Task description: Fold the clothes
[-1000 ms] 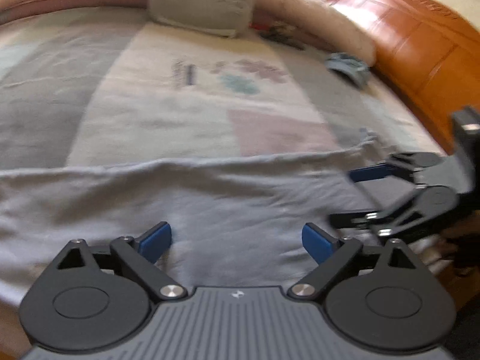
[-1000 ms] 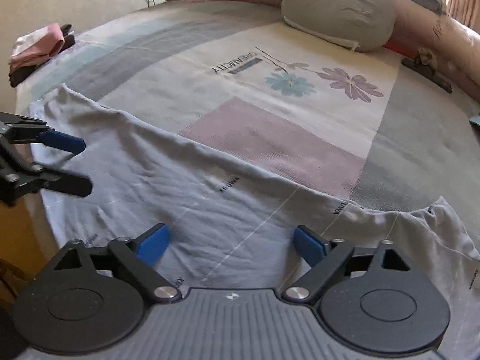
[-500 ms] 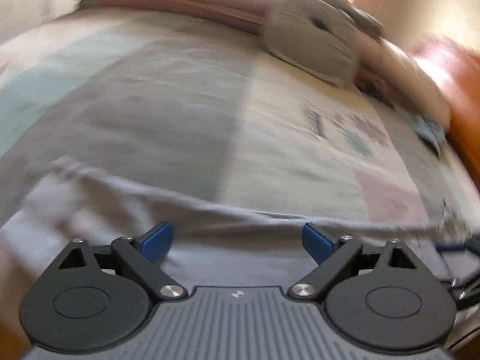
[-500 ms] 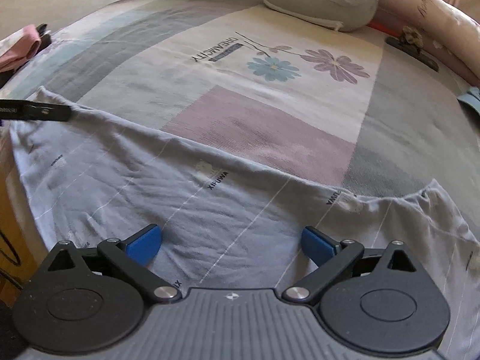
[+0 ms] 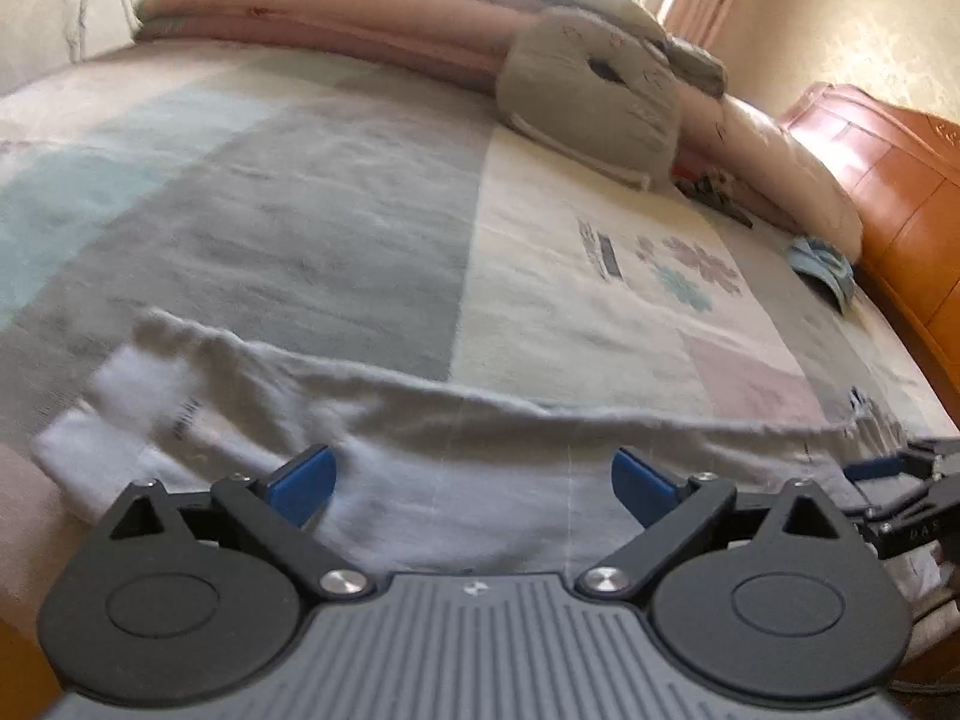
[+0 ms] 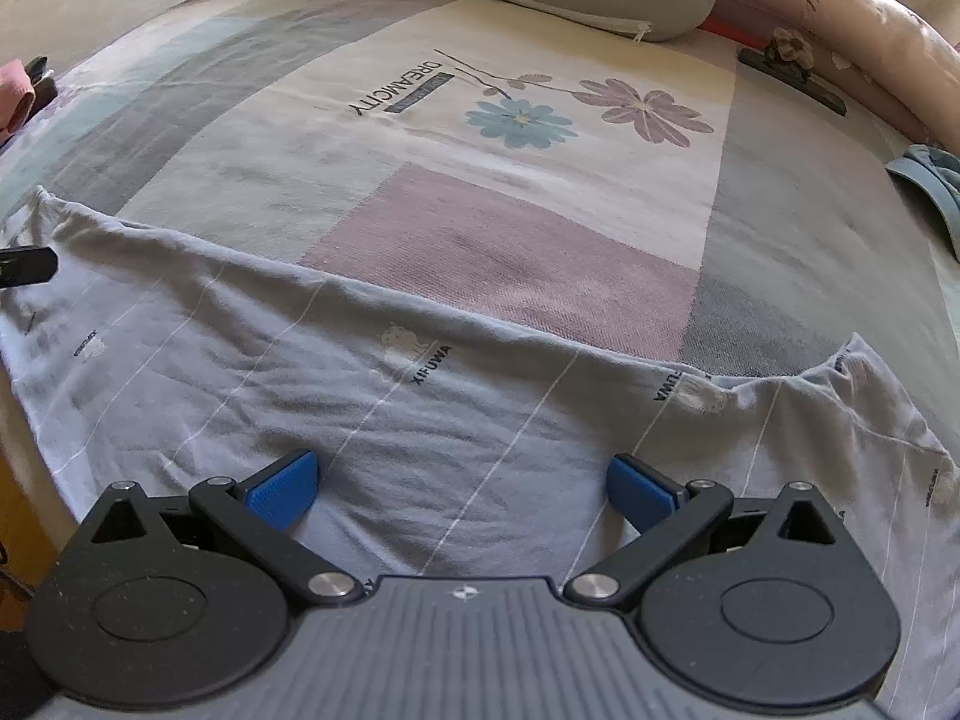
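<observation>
A light grey-blue garment [image 6: 420,408] with thin white lines and small printed logos lies spread flat along the near edge of the bed. My right gripper [image 6: 461,489] hovers over its middle, open wide, with only flat cloth showing between the blue pads. My left gripper [image 5: 473,483] is also open, above the garment [image 5: 480,480] near its left end, where a pale cuff [image 5: 138,396] lies crumpled. The right gripper [image 5: 882,489] shows at the right edge of the left wrist view. A black finger [image 6: 27,264] of the left gripper pokes in at the left of the right wrist view.
The patchwork bedsheet [image 6: 510,240] with a flower print stretches beyond the garment. A grey plush pillow [image 5: 594,102] and rolled pink duvets [image 5: 312,18] line the far side. A small blue cloth [image 5: 822,264] lies by the orange wooden headboard [image 5: 900,192]. Pink clothing [image 6: 15,96] sits far left.
My left gripper has slid left along the garment and turned, so its left end with the cuff is now in view. The right gripper's jaws widened slightly and it tipped a little lower.
</observation>
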Motion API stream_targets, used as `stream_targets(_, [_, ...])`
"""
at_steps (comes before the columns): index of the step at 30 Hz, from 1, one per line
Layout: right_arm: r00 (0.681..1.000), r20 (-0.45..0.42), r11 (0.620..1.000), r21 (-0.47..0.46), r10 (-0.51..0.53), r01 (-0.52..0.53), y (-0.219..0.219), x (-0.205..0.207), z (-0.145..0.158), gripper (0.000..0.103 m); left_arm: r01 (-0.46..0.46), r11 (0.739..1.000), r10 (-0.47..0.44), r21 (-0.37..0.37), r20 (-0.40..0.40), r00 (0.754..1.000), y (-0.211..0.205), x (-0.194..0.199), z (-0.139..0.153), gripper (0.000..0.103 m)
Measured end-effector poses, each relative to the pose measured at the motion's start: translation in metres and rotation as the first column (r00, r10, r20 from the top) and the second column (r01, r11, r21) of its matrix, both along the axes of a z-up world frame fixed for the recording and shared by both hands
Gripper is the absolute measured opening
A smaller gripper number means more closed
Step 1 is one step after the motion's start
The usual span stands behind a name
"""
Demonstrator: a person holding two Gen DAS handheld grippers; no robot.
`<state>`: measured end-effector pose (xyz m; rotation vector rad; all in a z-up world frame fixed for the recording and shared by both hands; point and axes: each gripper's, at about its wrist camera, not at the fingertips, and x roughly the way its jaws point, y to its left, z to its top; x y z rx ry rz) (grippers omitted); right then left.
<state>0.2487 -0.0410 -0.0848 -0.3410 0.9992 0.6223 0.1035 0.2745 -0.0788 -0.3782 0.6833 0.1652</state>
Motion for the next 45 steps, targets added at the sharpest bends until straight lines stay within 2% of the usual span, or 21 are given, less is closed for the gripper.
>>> stream_targets(2, [1.000, -0.004, 1.000, -0.005, -0.004, 0.004, 0.001, 0.000, 0.000, 0.103, -0.027, 1.000, 0.027, -0.013, 0.009, 1.000, 0.003, -0.005, -0.001, 0.098])
stream_targets(4, [1.000, -0.006, 1.000, -0.009, -0.006, 0.005, 0.002, 0.000, 0.000, 0.103, -0.040, 0.997, 0.039, -0.068, -0.011, 0.999, 0.007, -0.009, -0.007, 0.098])
stream_targets(7, [1.000, -0.014, 1.000, -0.010, -0.005, 0.004, 0.002, 0.001, 0.000, 0.103, -0.024, 0.994, 0.025, -0.107, 0.013, 1.000, 0.004, -0.017, -0.011, 0.098])
stream_targets(11, [1.000, -0.023, 0.999, -0.036, 0.015, -0.016, 0.013, 0.002, 0.007, 0.103, -0.016, 0.993, 0.022, -0.118, 0.044, 0.999, 0.008, -0.023, -0.002, 0.098])
stream_targets(13, [0.998, -0.002, 0.997, -0.028, 0.068, -0.068, 0.024, -0.003, 0.016, 0.101, -0.051, 0.996, 0.056, -0.079, 0.062, 0.996, 0.015, -0.029, 0.005, 0.098])
stream_targets(15, [0.988, 0.015, 0.988, 0.002, 0.152, -0.152, 0.038, -0.010, 0.027, 0.092, -0.098, 0.995, 0.100, -0.035, 0.059, 0.993, 0.026, -0.034, 0.011, 0.098])
stream_targets(16, [0.975, 0.020, 0.974, 0.029, 0.223, -0.223, 0.048, -0.016, 0.032, 0.076, -0.113, 0.993, 0.114, -0.017, 0.057, 0.992, 0.032, -0.036, 0.013, 0.098])
stream_targets(17, [0.956, 0.026, 0.954, 0.056, 0.293, -0.294, 0.058, -0.022, 0.038, 0.061, -0.127, 0.992, 0.127, -0.001, 0.054, 0.990, 0.038, -0.037, 0.015, 0.098])
stream_targets(19, [0.902, 0.027, 0.898, 0.087, 0.432, -0.432, 0.079, -0.038, 0.042, 0.048, -0.143, 0.989, 0.142, 0.022, 0.047, 0.989, 0.049, -0.038, 0.016, 0.098])
stream_targets(22, [0.784, 0.008, 0.778, 0.124, 0.620, -0.616, 0.107, -0.062, 0.041, 0.027, -0.147, 0.989, 0.146, 0.033, 0.037, 0.989, 0.058, -0.034, 0.015, 0.098])
stream_targets(25, [0.665, -0.017, 0.664, 0.089, 0.747, -0.743, 0.124, -0.089, 0.028, 0.024, -0.141, 0.990, 0.139, 0.031, 0.036, 0.990, 0.057, -0.029, 0.014, 0.098])
stream_targets(27, [0.634, -0.013, 0.634, 0.006, 0.773, -0.773, 0.127, -0.100, 0.017, 0.023, -0.132, 0.991, 0.131, 0.019, 0.037, 0.991, 0.055, -0.029, 0.013, 0.098])
stream_targets(28, [0.633, -0.007, 0.633, -0.003, 0.774, -0.774, 0.126, -0.101, 0.017, 0.019, -0.126, 0.992, 0.125, 0.014, 0.037, 0.991, 0.052, -0.030, 0.013, 0.098])
stream_targets(29, [0.633, -0.001, 0.633, -0.008, 0.774, -0.774, 0.125, -0.102, 0.018, 0.010, -0.120, 0.993, 0.119, 0.010, 0.037, 0.992, 0.050, -0.031, 0.013, 0.098])
stream_targets(31, [0.649, -0.003, 0.649, 0.002, 0.761, -0.761, 0.121, -0.097, 0.023, 0.004, -0.106, 0.994, 0.106, -0.001, 0.040, 0.994, 0.044, -0.033, 0.014, 0.098])
stream_targets(35, [0.672, 0.001, 0.672, -0.001, 0.741, -0.741, 0.113, -0.085, 0.033, 0.003, -0.069, 0.997, 0.070, -0.021, 0.032, 0.997, 0.031, -0.033, 0.011, 0.098])
stream_targets(42, [0.672, -0.018, 0.672, -0.011, 0.740, -0.740, 0.107, -0.077, 0.032, 0.003, -0.072, 0.997, 0.072, 0.004, -0.029, 0.997, 0.021, -0.030, -0.011, 0.098])
stream_targets(45, [0.671, -0.038, 0.671, -0.003, 0.741, -0.741, 0.108, -0.076, 0.033, 0.012, -0.071, 0.997, 0.071, 0.013, -0.008, 0.997, 0.020, -0.031, -0.005, 0.098])
